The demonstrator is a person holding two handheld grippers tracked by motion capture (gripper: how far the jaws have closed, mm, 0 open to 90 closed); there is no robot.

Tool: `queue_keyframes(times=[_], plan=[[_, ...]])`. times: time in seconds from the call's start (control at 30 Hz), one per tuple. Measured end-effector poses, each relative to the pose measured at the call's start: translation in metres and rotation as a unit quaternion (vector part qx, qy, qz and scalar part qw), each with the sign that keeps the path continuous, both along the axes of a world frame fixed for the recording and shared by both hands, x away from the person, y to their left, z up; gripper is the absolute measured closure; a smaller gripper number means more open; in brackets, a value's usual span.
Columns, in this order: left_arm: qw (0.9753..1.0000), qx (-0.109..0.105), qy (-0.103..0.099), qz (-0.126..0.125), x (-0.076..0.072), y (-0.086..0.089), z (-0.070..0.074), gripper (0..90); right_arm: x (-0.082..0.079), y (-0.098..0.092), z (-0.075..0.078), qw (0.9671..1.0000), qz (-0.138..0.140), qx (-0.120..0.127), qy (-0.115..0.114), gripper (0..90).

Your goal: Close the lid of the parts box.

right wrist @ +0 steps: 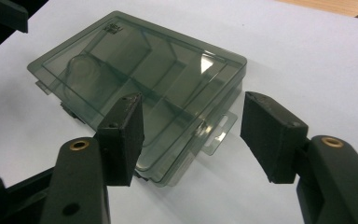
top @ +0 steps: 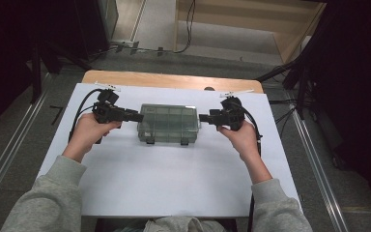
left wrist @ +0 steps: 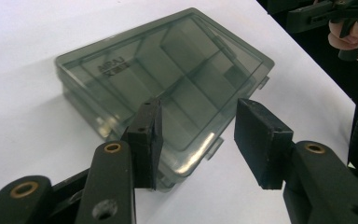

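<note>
A white sheet [top: 174, 179] covers the wooden table [top: 174, 79]; grey floor and cables lie beyond. The smoky transparent plastic compartment box [top: 168, 123], lid closed, sits mid-table between the left gripper [top: 140, 116] and right gripper [top: 202, 117], both 2-jaw claws released, nothing blocking.

**A white-covered table in a dim workroom**

A white sheet [top: 174, 179] is spread over a wooden table [top: 174, 79], whose bare edge is seen along the far side at the upper centre of the frame. Grey floor [top: 24, 140] is seen on both sides, crossed by metal rails [top: 319, 169] at the lower left and right. Dark stands [top: 53, 53] are set at the upper left and upper right. Black cables [top: 189, 24] are laid across the floor at the top centre, beside a pale wooden panel [top: 251, 19]. The table is lit brightly; the corners are left in shadow.
</note>
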State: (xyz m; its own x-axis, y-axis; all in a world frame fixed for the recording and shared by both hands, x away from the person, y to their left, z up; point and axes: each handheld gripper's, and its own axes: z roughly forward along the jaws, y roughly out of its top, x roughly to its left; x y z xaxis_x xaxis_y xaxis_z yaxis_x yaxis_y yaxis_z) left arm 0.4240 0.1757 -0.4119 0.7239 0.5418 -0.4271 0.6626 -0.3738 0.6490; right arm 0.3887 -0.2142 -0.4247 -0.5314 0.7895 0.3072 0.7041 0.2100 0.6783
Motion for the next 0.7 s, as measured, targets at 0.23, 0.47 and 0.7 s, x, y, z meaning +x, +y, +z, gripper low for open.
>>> queue_keyframes(times=[0.23, 0.47, 0.7], plan=[[0.9999, 0.001, -0.001, -0.011, -0.005, -0.013, 0.002, 52.8, -0.004, 0.007, 0.001, 0.9999, 0.011, 0.002, 0.000, 49.2], [0.9999, 0.007, -0.007, -0.011, -0.010, -0.021, -0.003, 81.4, -0.005, 0.013, -0.006, 0.9993, 0.034, 0.011, 0.009, 70.0], [0.9996, 0.020, -0.018, -0.008, -0.012, -0.023, -0.013, 90.0, -0.008, 0.021, -0.009, 0.9985, 0.054, 0.009, 0.004, 87.8]])
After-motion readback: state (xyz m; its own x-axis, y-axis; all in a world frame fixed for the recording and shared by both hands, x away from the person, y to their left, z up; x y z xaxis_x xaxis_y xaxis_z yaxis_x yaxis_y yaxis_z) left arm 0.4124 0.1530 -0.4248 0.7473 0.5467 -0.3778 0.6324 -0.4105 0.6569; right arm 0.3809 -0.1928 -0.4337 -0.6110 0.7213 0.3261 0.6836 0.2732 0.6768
